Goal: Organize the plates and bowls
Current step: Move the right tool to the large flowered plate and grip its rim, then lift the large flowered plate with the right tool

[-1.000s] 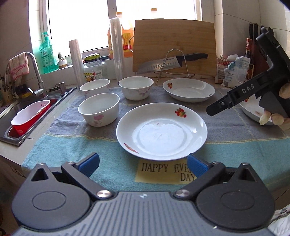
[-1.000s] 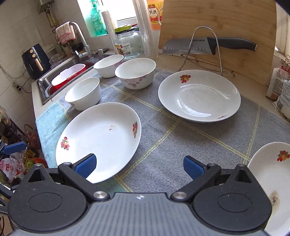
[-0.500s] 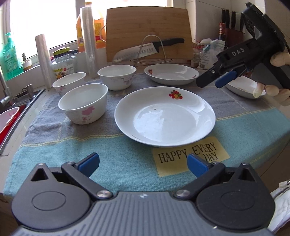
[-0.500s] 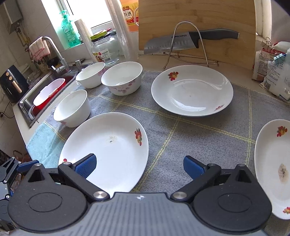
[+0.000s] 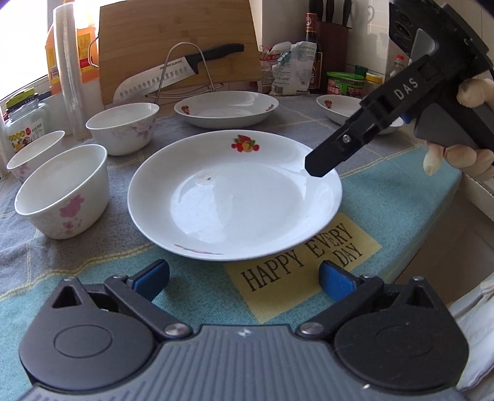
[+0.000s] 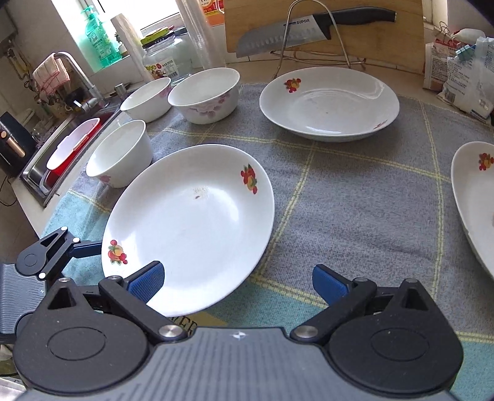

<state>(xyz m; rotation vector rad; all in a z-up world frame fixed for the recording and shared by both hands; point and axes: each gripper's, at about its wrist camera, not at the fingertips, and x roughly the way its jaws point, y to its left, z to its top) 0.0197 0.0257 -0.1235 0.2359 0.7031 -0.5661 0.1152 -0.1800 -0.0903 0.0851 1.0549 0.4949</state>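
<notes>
1. Spanning the tabletop [image 6: 355, 197] is a grey-and-teal cloth that carries three plates and three bowls.
2. The left hand-held gripper [image 5: 244, 277] hovers at the near edge of the cloth, its blue pads spread wide and holding nothing. In the right wrist view only one of its arms shows, at the lower left.
3. The right hand-held gripper [image 6: 237, 282] is likewise spread wide and empty. Its left pad [image 6: 146, 282] overlaps the near rim of the front plate [image 6: 191, 222]; contact cannot be confirmed.
4. In the left wrist view, one black finger of the right hand-held gripper sits over the front plate's right rim. The second finger is hidden behind it.
5. The front plate lies flat near the cloth's front edge, with a small dark speck near its centre.
6. The rear plate [image 6: 328, 103] lies farther back, in front of a wire rack holding a knife [image 6: 308, 29] against a cutting board [image 5: 179, 46].
7. The third plate [image 6: 472, 197] lies to the right and is cut off by the frame edge; in the left wrist view the gripper covers most of it.
8. The near bowl [image 6: 122, 152] stands just left of the front plate. The middle bowl [image 6: 205, 94] and far bowl [image 6: 146, 98] stand side by side behind it; whether they touch cannot be told.
9. A sink [image 6: 40, 172] at the far left holds a red-and-white container, partly cut off.
10. A yellow label on the cloth reads "HAPPY EVERY DAY"; the front plate covers its upper edge.
</notes>
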